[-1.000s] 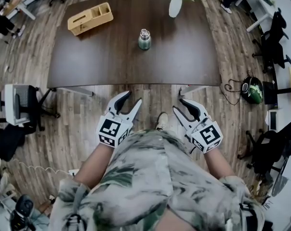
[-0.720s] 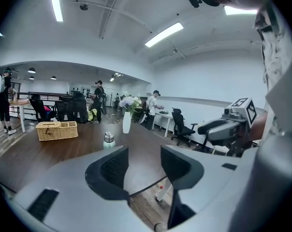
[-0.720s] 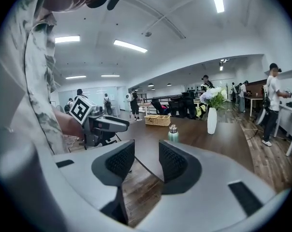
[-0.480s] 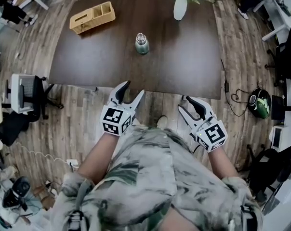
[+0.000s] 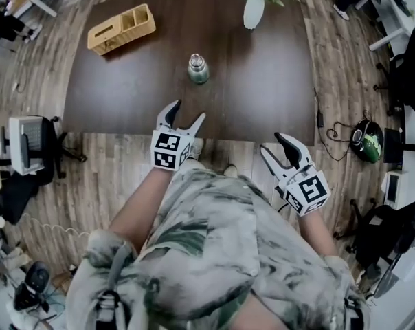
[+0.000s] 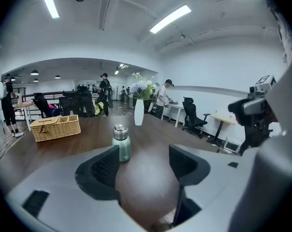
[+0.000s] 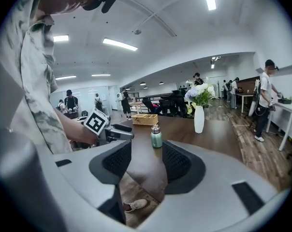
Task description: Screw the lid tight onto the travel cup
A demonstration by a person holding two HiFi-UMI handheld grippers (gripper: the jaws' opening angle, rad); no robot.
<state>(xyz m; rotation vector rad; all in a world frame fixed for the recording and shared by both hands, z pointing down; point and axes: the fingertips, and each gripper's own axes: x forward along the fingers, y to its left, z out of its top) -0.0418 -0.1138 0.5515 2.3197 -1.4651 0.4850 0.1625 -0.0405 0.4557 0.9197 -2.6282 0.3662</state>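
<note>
The green travel cup (image 5: 198,69) stands upright near the middle of the dark table (image 5: 118,95), with its silver lid (image 5: 196,60) on top. My left gripper (image 5: 187,113) hovers at the table's near edge, short of the cup. Its jaws have just been opening and hold nothing. In the left gripper view the cup (image 6: 121,144) shows beyond the left jaw of that gripper (image 6: 145,166). My right gripper (image 5: 273,144) is off the table's front right, over the floor. It has also just been opening and is empty. The cup (image 7: 156,137) lies ahead between the jaws of the right gripper (image 7: 147,161).
A wicker basket (image 5: 121,26) sits at the table's far left. A white vase with flowers (image 5: 253,9) stands at the far edge. An office chair (image 5: 29,143) is left of the table, with more chairs and desks to the right. People stand in the background.
Both grippers have moved forward toward the table; the left one now reaches its near edge. Both pairs of jaws stand wider apart. The cup has not moved.
</note>
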